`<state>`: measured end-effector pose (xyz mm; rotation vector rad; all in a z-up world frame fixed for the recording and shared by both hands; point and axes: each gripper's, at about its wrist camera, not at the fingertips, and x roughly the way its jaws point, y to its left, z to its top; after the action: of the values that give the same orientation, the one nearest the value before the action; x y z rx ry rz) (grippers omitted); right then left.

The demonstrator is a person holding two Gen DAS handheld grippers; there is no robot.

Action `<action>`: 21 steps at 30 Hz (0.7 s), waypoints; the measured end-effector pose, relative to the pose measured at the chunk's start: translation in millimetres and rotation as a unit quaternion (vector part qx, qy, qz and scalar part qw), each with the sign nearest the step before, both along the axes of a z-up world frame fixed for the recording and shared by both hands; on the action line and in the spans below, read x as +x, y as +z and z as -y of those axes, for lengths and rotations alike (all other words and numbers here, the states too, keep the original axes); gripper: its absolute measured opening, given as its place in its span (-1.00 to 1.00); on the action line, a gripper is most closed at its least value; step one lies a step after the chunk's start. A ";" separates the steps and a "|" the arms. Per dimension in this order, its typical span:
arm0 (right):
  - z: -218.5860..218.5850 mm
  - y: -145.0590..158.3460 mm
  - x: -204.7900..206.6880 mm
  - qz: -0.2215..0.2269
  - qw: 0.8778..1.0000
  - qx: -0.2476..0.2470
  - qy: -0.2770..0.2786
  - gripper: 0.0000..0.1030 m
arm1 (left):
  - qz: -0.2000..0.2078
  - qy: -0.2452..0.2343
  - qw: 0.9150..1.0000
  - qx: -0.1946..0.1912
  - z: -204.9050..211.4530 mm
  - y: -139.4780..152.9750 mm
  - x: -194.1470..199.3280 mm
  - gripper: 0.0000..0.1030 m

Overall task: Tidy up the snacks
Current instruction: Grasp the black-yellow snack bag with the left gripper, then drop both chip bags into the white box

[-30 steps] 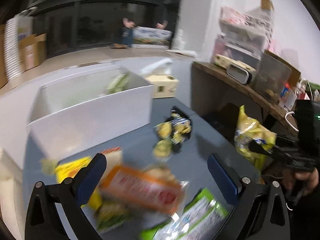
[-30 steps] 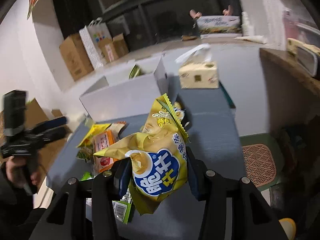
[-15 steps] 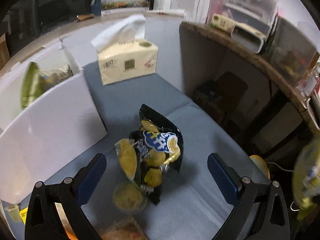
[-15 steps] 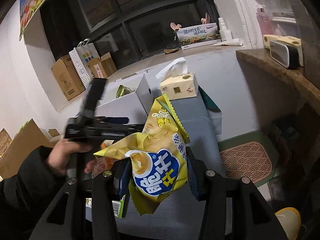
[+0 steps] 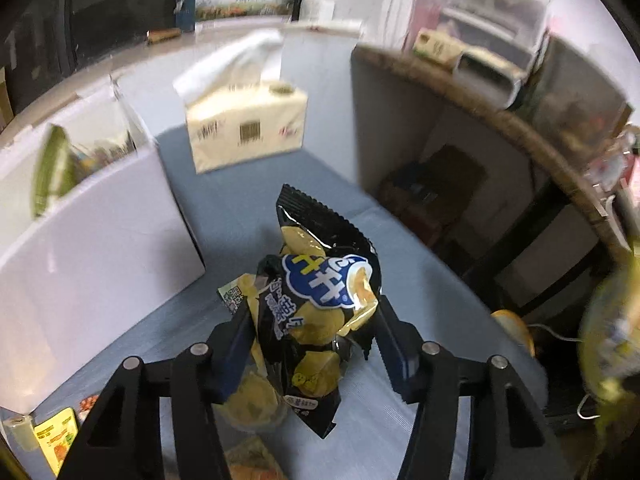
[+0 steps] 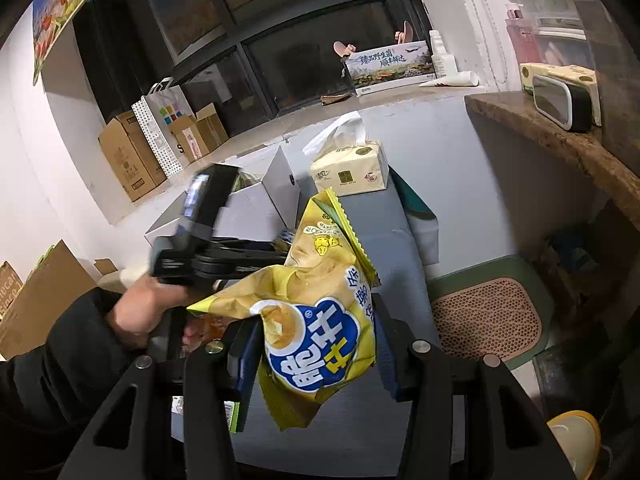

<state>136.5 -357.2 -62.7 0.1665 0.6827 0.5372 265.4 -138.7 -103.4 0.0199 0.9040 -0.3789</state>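
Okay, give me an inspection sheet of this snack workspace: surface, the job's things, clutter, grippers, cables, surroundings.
Surface: grey-blue table, mostly bare at the far end.
Job's things: black chip bag on the table; yellow chip bag held up; white box with a green packet inside; more packets at the table's near left corner.
Clutter: tissue box at the far end.
Grippers: left gripper has just been closing, pads against the black chip bag; right gripper shut on the yellow chip bag.
Cables: a thin wire beside the table, low right.
Surroundings: wooden shelf, cardboard boxes, dark window.
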 end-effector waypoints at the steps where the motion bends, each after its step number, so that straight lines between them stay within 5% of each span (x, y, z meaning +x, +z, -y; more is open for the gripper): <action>1: -1.9 0.8 0.2 0.000 1.000 -0.002 0.000 0.02 | 0.009 -0.001 1.000 -0.009 -3.6 7.1 -7.1 0.20; 10: -31.4 9.3 5.7 0.014 0.999 -0.019 0.027 0.02 | 0.112 0.031 0.990 -0.078 -75.2 85.4 -97.9 0.20; 21: -129.9 40.5 32.7 0.060 0.990 -0.049 0.116 0.02 | 0.184 0.114 0.973 -0.075 -178.5 132.2 -161.5 0.20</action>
<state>169.3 -227.3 -22.1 -0.0383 0.6122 0.7292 103.9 39.9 28.8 -0.1470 0.5029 -0.2171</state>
